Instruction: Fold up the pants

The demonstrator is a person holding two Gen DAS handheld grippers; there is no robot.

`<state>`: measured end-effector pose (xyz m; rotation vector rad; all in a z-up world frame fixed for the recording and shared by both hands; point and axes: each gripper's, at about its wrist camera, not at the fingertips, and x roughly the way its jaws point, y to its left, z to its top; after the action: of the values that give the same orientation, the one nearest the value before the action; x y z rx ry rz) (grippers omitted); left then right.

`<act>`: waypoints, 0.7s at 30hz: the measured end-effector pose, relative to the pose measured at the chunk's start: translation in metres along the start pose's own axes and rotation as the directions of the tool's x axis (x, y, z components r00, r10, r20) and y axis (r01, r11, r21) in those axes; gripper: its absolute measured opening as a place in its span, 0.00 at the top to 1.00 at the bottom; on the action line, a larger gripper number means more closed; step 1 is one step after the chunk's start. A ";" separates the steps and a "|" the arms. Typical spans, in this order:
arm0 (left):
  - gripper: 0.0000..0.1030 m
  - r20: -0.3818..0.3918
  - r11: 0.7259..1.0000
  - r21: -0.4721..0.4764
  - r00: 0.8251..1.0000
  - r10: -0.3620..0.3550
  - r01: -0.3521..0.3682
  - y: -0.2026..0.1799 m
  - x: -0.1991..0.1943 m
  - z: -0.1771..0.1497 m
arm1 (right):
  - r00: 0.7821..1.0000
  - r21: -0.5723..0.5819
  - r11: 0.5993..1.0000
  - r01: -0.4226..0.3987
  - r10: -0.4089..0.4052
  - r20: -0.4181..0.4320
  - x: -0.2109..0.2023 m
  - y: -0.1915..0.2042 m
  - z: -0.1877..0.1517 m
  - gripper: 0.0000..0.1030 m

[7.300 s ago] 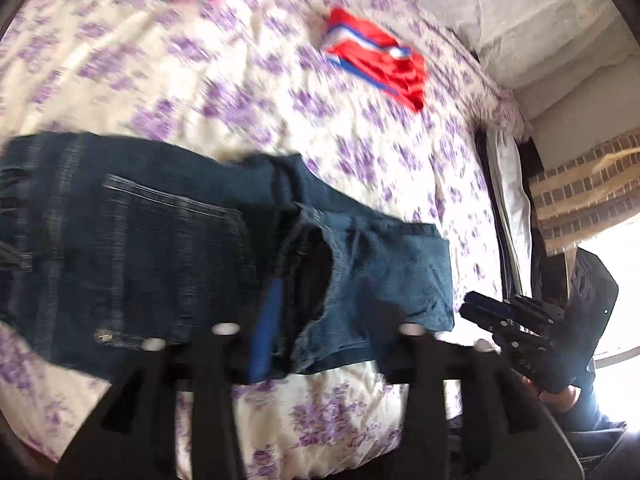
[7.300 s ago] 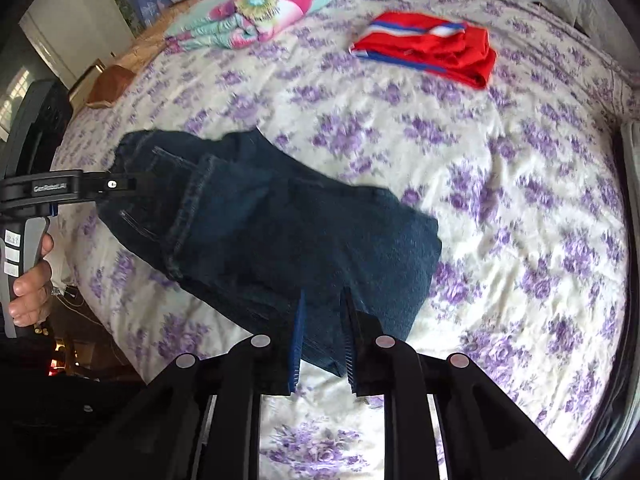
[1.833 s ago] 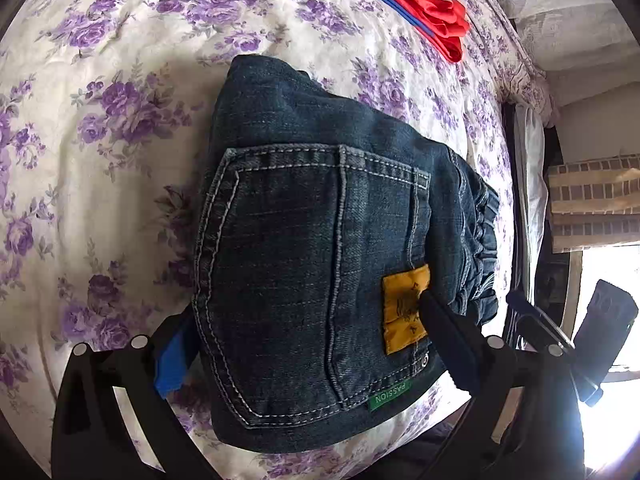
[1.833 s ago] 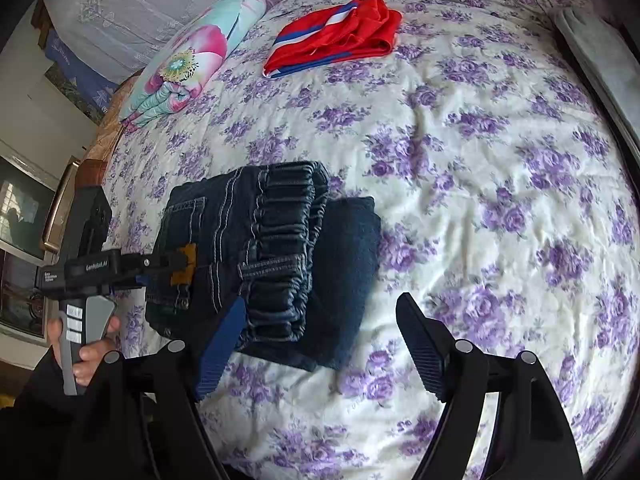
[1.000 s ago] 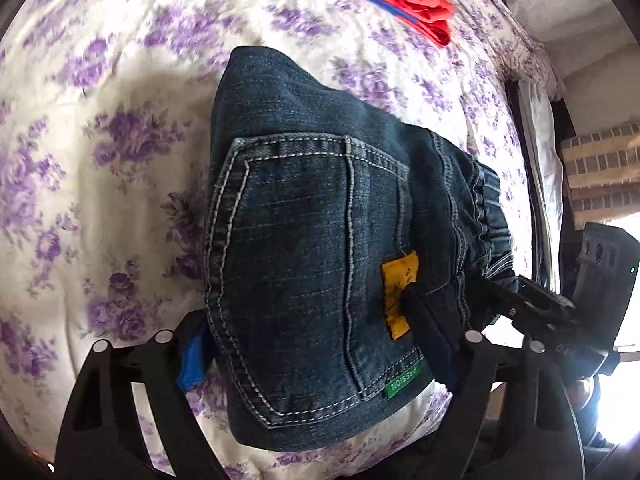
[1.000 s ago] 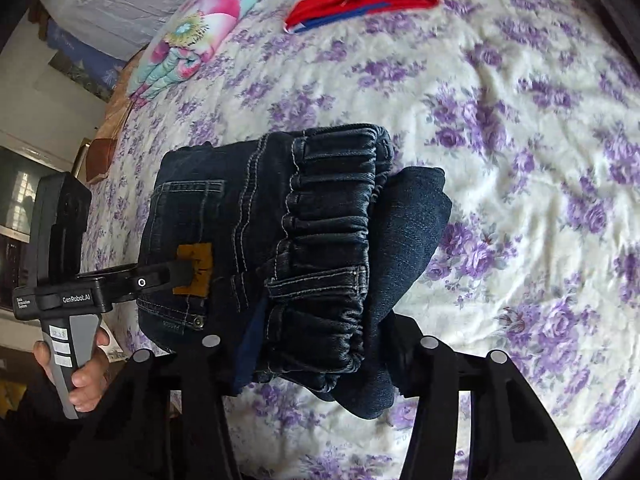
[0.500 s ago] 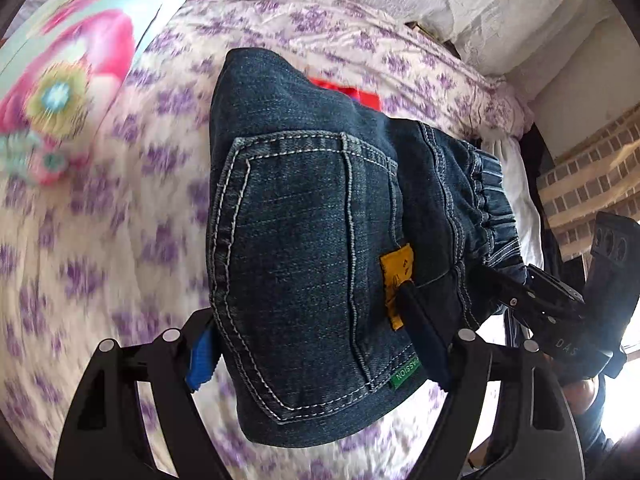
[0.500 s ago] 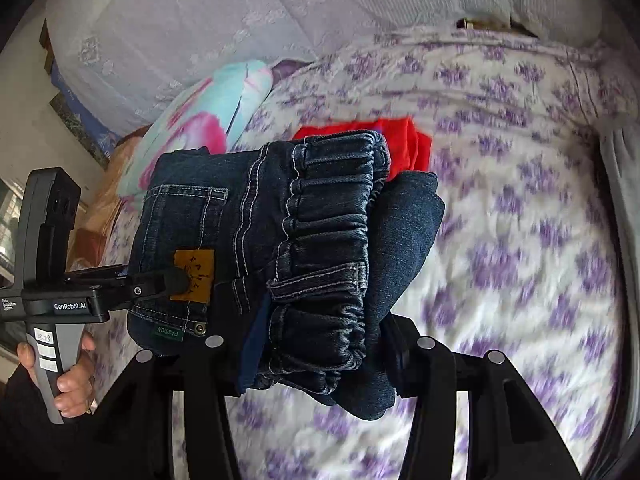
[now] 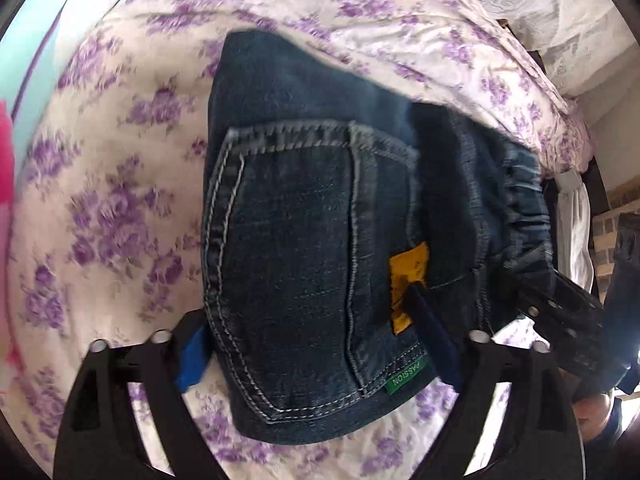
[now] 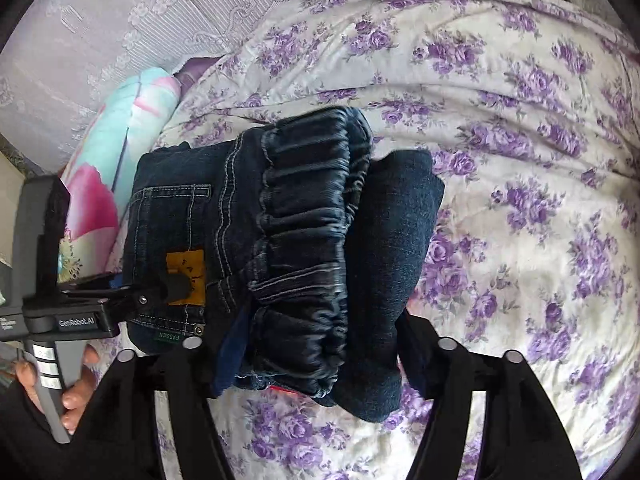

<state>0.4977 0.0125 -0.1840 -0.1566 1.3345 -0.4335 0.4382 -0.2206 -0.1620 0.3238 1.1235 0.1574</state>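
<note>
The folded dark blue jeans (image 9: pixel 304 248) form a thick bundle held above the flowered bed. The back pocket with a yellow patch (image 9: pixel 408 276) and a green label faces the left wrist camera. My left gripper (image 9: pixel 316 344) is shut on the bundle's near edge, one finger on each side of the stack. My right gripper (image 10: pixel 316 348) is shut on the bundle at the elastic waistband end (image 10: pixel 308 220). The left gripper shows at the left of the right wrist view (image 10: pixel 176 284), pinching at the yellow patch. The right gripper shows at the right of the left wrist view (image 9: pixel 560 304).
The bed (image 10: pixel 520 120) has a white sheet with purple flowers. A pink and turquoise pillow (image 10: pixel 120 152) lies at the far left by the lace-covered headboard (image 10: pixel 120 20). A sliver of red cloth (image 10: pixel 280 389) shows under the bundle. A brick wall (image 9: pixel 616 216) is at the right.
Both grippers have carried the folded jeans farther up the bed toward the headboard. The red garment that showed behind the bundle is now almost hidden under it.
</note>
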 end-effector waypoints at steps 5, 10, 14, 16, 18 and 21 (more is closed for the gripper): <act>0.09 0.011 1.000 -0.029 1.000 0.008 -0.007 -0.002 -0.020 -0.001 | 1.000 0.023 1.000 0.014 -0.014 -0.018 -0.015 -0.003 0.010 0.23; 0.09 0.111 0.984 0.091 0.984 0.141 -0.151 -0.034 -0.085 -0.047 | 0.969 -0.168 0.962 0.213 -0.186 0.166 -0.110 0.039 -0.015 0.20; 0.06 0.187 0.963 0.101 0.956 0.228 -0.249 -0.063 -0.141 -0.119 | 0.939 -0.242 0.920 0.307 -0.252 0.234 -0.171 0.060 -0.070 0.06; 0.05 0.212 0.956 0.045 0.938 0.273 -0.289 -0.076 -0.161 -0.159 | 0.940 -0.222 0.925 0.308 -0.259 0.223 -0.191 0.064 -0.101 0.05; 0.05 0.209 0.953 -0.011 0.931 0.298 -0.303 -0.084 -0.175 -0.204 | 0.946 -0.173 0.941 0.292 -0.257 0.199 -0.210 0.065 -0.131 0.04; 0.05 0.191 0.950 -0.098 0.932 0.309 -0.296 -0.094 -0.193 -0.260 | 0.950 -0.092 0.956 0.278 -0.260 0.176 -0.235 0.069 -0.176 0.04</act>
<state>0.1951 0.0378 -0.0379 -0.0476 1.1470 -0.1063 0.1814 -0.1917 -0.0062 0.0753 0.9815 -0.0459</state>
